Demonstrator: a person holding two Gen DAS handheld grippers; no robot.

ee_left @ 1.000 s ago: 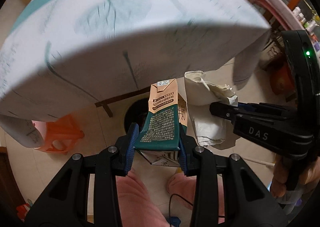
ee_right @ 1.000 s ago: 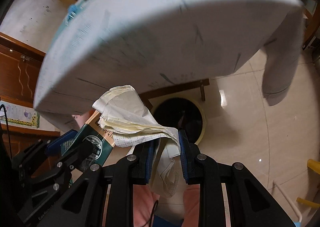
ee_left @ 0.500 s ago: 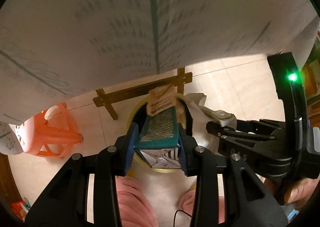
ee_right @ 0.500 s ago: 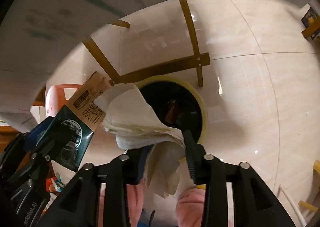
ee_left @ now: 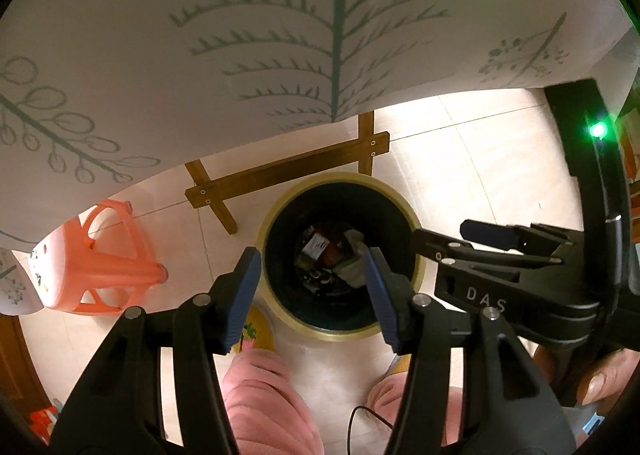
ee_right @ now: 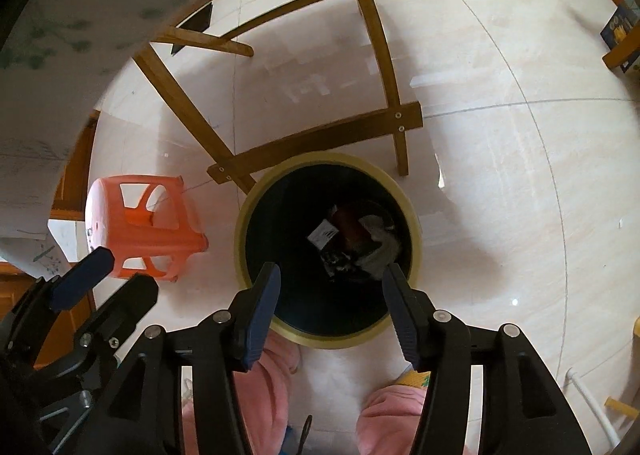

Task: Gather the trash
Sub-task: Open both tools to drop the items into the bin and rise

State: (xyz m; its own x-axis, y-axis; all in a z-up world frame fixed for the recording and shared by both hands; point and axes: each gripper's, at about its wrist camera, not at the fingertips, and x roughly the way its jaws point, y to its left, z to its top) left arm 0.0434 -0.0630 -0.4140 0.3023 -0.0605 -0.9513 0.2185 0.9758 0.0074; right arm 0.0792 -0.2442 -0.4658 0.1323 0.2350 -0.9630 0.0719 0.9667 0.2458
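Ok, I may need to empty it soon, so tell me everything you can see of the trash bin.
The trash bin is round, with a yellowish rim and a dark inside. It stands upright on the pale tiled floor, just in front of the wooden table legs and right of an orange stool. Paper and wrappers lie at the bottom; it looks far from full. Nothing touches it.

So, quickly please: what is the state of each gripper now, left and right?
Left gripper: jaws opening, nothing between them, above the trash bin.
Right gripper: jaws opening, nothing between them, above the same bin.

Both the left hand-held gripper [ee_left: 310, 287] and right hand-held gripper [ee_right: 330, 307] point steeply downward, jaws opening, nothing between them.
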